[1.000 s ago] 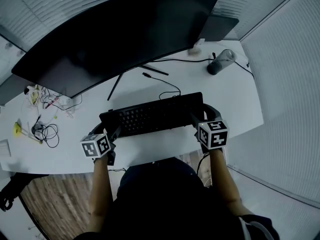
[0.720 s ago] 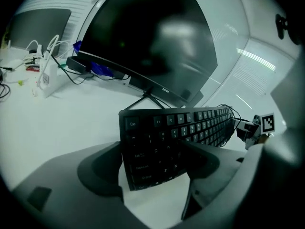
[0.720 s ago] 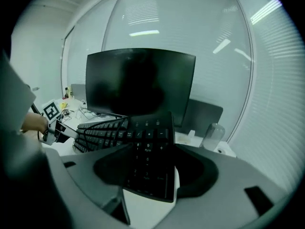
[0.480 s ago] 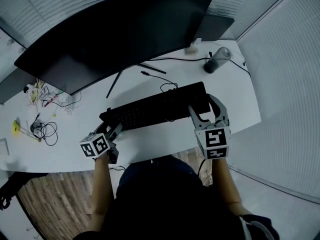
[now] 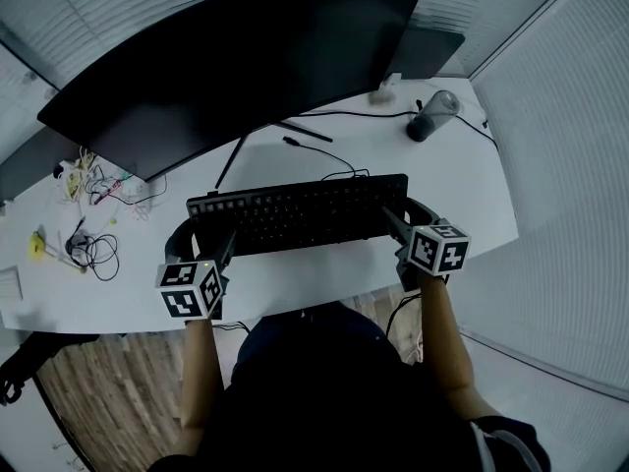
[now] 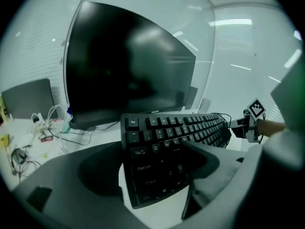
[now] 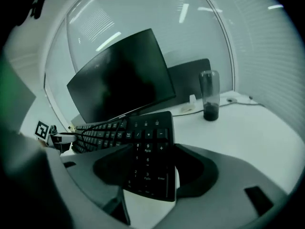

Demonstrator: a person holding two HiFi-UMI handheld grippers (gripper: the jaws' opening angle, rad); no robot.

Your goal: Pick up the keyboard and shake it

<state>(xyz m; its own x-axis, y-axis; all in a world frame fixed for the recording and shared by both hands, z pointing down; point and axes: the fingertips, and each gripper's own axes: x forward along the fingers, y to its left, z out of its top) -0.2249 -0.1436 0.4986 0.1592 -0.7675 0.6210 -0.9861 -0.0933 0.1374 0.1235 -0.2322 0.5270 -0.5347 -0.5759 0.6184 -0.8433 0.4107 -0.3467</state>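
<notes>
My left gripper (image 5: 201,242) is clamped on the left end of the black keyboard (image 5: 300,214), jaws closed across the Caps Lock side; my right gripper (image 5: 411,220) grips the number-pad end likewise; the keyboard spans between them over the white desk (image 5: 462,195), in front of the dark curved monitor (image 5: 236,57); a dark bottle (image 5: 432,116) stands well behind its right end

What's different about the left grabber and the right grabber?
The left gripper clamps the keyboard at its Esc and Tab end; the right gripper clamps the number-pad end. In the head view the left gripper sits lower in the picture than the right gripper. Both are shut on the same black keyboard.
</notes>
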